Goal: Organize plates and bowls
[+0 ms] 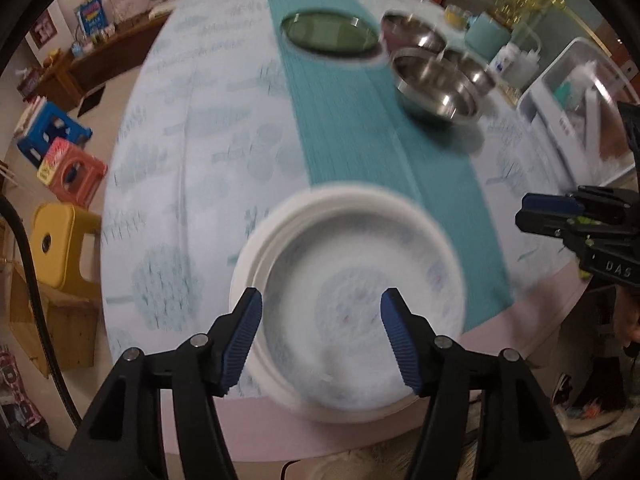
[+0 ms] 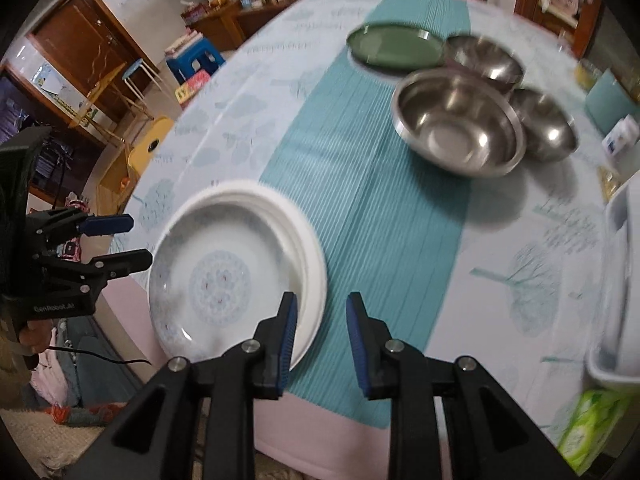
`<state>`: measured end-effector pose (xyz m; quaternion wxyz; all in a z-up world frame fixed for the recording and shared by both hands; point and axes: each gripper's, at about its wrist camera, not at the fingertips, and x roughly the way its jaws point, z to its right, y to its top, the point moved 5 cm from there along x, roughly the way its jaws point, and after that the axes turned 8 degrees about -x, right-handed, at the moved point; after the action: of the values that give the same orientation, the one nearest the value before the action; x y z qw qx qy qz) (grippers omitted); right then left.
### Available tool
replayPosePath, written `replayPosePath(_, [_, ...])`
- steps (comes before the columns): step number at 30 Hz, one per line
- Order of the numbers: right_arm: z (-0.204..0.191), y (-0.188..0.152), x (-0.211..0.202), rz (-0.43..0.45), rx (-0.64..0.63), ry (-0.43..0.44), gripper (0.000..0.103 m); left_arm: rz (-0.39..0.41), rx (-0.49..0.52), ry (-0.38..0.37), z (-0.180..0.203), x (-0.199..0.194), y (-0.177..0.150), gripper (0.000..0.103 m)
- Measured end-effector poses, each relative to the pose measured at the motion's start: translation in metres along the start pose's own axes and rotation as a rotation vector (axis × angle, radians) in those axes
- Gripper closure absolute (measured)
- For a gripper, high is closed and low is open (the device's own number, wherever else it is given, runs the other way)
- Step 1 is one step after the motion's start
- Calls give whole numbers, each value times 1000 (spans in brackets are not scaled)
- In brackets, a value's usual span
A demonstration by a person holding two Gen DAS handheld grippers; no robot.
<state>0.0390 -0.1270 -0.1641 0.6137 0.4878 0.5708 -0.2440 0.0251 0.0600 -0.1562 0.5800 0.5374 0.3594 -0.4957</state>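
Observation:
A stack of white plates point(image 1: 352, 296) point(image 2: 236, 276) with a blue pattern sits at the table's near edge. My left gripper point(image 1: 321, 330) is open and empty just above the stack's near side; it also shows in the right wrist view point(image 2: 124, 240). My right gripper point(image 2: 321, 328) is open and empty beside the stack's right rim; it also shows in the left wrist view point(image 1: 532, 216). A green plate point(image 1: 330, 32) point(image 2: 396, 46) lies far on the teal runner point(image 1: 360, 128) point(image 2: 380, 216). Three steel bowls point(image 1: 436, 86) point(image 2: 458, 126) stand right of it.
A white dish rack point(image 1: 568, 112) point(image 2: 620, 280) stands at the table's right side. A green tissue pack point(image 2: 588, 428) lies near the right front edge. Bottles and a teal box point(image 1: 488, 34) stand at the far right. Coloured stools point(image 1: 60, 148) stand on the floor at left.

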Motion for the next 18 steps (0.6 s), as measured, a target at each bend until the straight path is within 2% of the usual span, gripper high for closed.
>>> replayPosePath(3, [9,11,-25,54,-10,-27,78,72,24,16,16,-26,22,42])
replayPosePath(10, [31,40,-84,171,-5,-73,77,168,32,17,46,-75,80,35])
replayPosePath(14, [43,57,-107,217,3,-106,64,210,47,27,54,-94,113,32])
replayPosePath(18, [56,78,-116,234,23,-145,64,236,85,34,58,-103,150,27])
